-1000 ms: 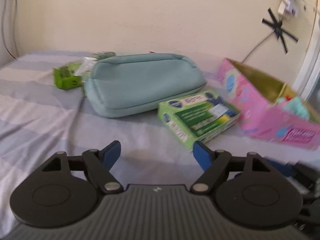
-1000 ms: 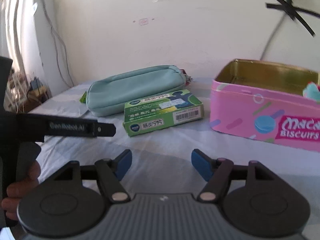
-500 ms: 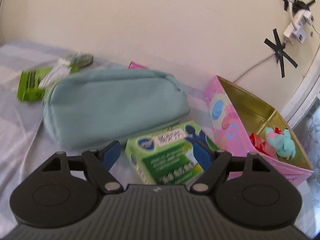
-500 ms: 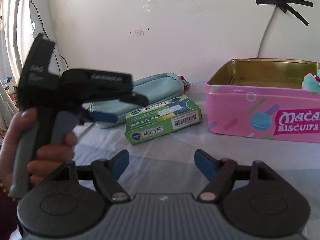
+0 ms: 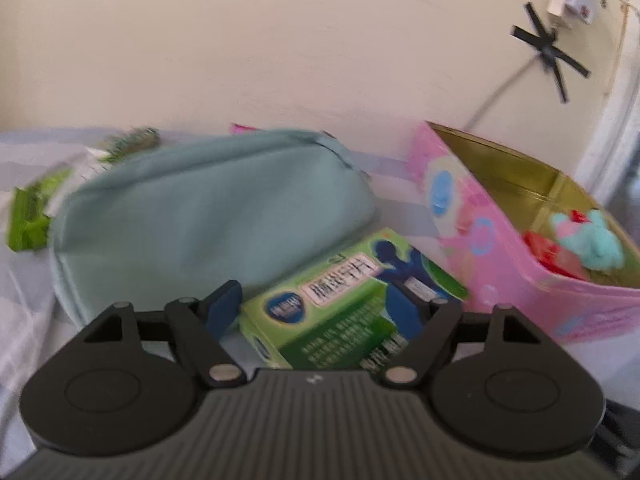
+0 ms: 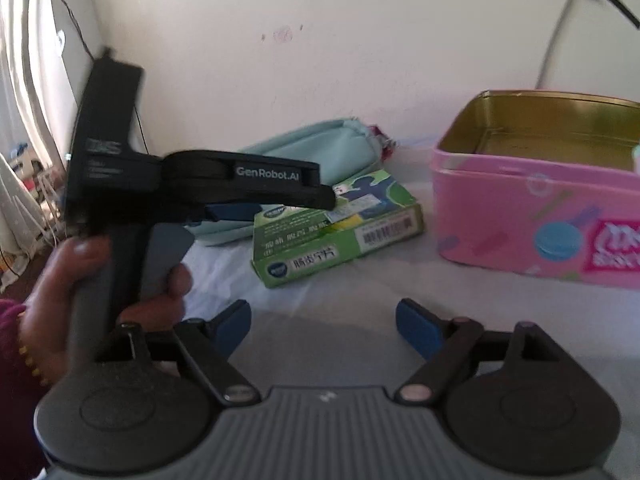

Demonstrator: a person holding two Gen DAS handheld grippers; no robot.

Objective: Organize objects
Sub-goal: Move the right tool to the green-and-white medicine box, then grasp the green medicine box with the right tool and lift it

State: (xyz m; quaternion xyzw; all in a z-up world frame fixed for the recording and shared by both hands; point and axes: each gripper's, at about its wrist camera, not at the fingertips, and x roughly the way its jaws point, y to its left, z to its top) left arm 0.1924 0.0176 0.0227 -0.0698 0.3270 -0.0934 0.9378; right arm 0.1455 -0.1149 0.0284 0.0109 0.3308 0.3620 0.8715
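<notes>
L tongs (image 5: 324, 312) straddle the near end of the green box (image 5: 352, 300). Its jaws have just been closing, w/ the box between them. Left pad (image 5: 224, 308) sits just beside the box's near-left corner, a sliver of gap visible. The right pad is hidden behind the box's blue-printed side, so contact there can't be told. Reads as not yet clamped.

Green box lies flat on the striped sheet (image 5: 24, 320), between the teal pouch (image 5: 208, 216) and the pink tin (image 5: 520, 280), touching or nearly touching the pouch's front edge. In the L wrist view its long axis runs from near-left up toward far-right, short end facing the camera. In the R wrist view the same box (image 6: 340, 232) lies w/ its long axis roughly across the frame, right end angled back toward the wall, barcode side facing the camera.

Pink tin is open, gold inside, w/ a teal plush toy (image 5: 592, 240) and red items (image 5: 548, 248) in its far corner. Small green packets (image 5: 32, 216) lie at far left behind the pouch.

R tongs (image 6: 324, 328) hang above bare sheet, well short of the box. Its jaws have just been opening, standing wide w/ nothing between them. A hand (image 6: 80, 300) w/ a dark red sleeve holds the L tool's handle at left in the R view.
</notes>
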